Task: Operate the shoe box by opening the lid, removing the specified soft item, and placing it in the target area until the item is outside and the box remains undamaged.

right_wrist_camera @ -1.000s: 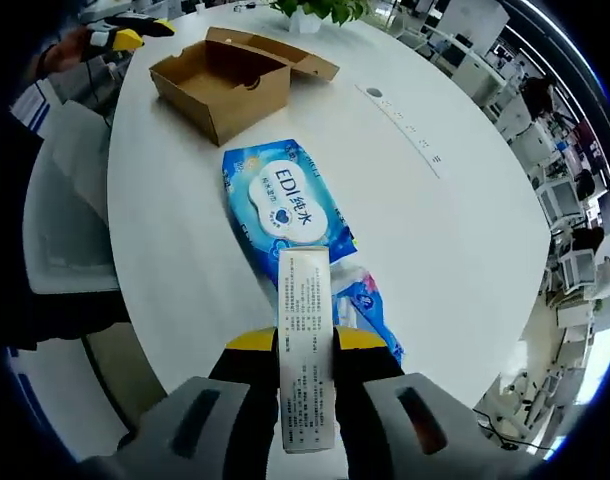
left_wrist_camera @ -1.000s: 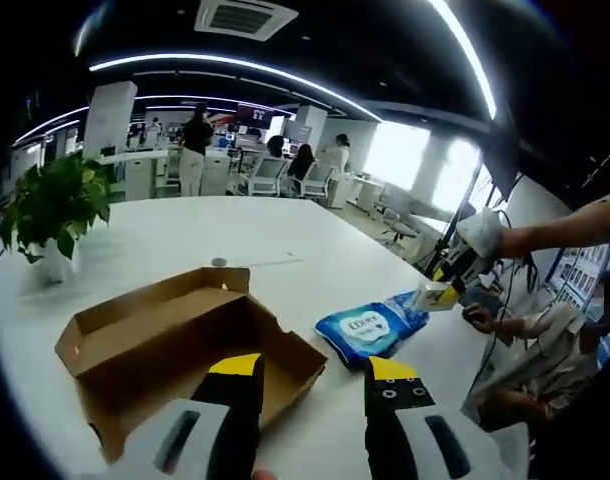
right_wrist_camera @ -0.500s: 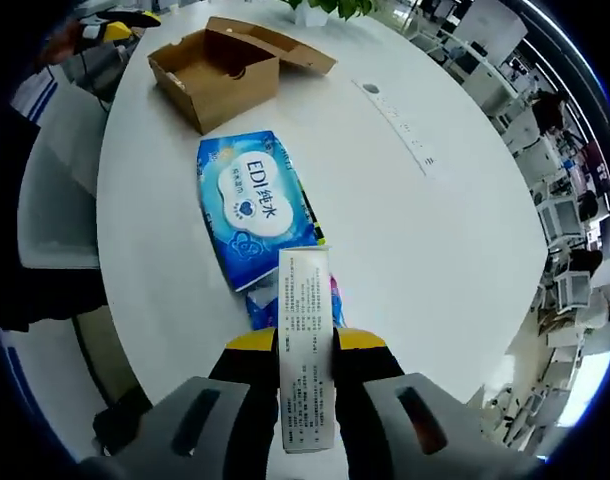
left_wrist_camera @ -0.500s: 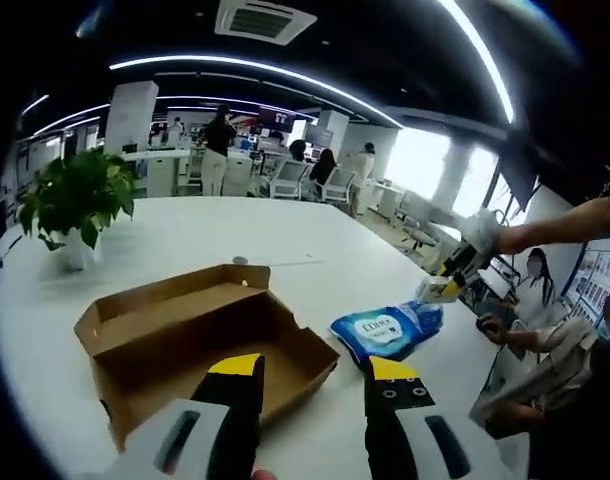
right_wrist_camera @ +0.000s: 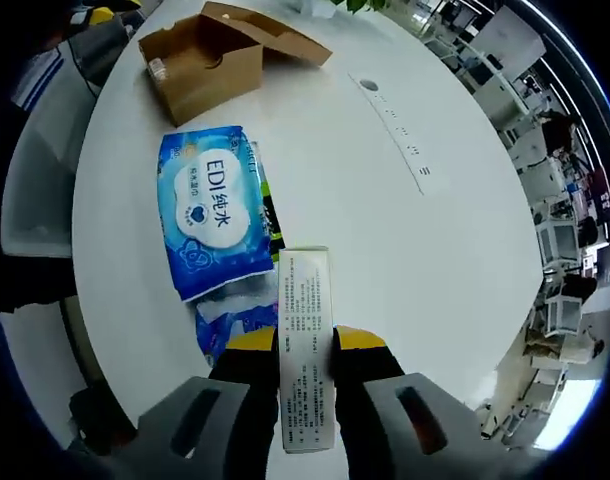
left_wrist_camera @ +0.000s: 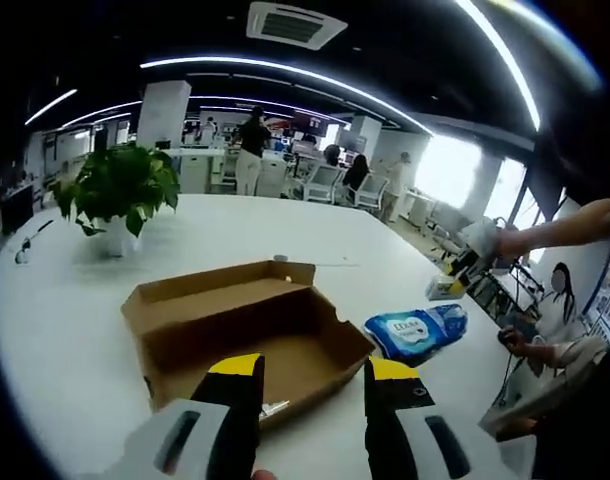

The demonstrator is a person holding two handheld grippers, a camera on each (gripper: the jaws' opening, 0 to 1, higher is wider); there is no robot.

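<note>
Two views logged. Left gripper view, from its left side across: a potted plant (left_wrist_camera: 117, 190) stands on the white table (left_wrist_camera: 55, 300), well apart from the shoe box (left_wrist_camera: 247, 325). The box is brown cardboard, open, with its lid (left_wrist_camera: 220, 281) folded back on the far side; the interior floor looks bare as far as it can be seen. The left gripper (left_wrist_camera: 312, 368) hovers just over the near wall of the box, jaws spread apart with nothing between them, yellow-tipped. Right of the box, apart from it, lies a blue wet-wipes pack (left_wrist_camera: 417, 331) flat on the table. Beyond the pack, the right gripper (left_wrist_camera: 457, 277) comes in from the right on an outstretched arm, holding a small pale carton (left_wrist_camera: 446, 288) above the table edge. A seated person (left_wrist_camera: 545, 345) is at the far right. People and desks fill the office background.

Right gripper view, left to right: the open shoe box (right_wrist_camera: 207, 62) sits at upper left near the table edge, lid laid back. Below it the wet-wipes pack (right_wrist_camera: 210, 220), blue with a white label, lies on the white table (right_wrist_camera: 405, 230), outside the box and well clear of it; a second blue soft pack (right_wrist_camera: 237, 318) lies just under its near end. The right gripper (right_wrist_camera: 304, 345) is clamped on the small carton (right_wrist_camera: 304, 330), a white printed box standing upright between its jaws, overlapping the edge of the packs in view. A grey strip (right_wrist_camera: 393, 128) lies on the table farther right.
</note>
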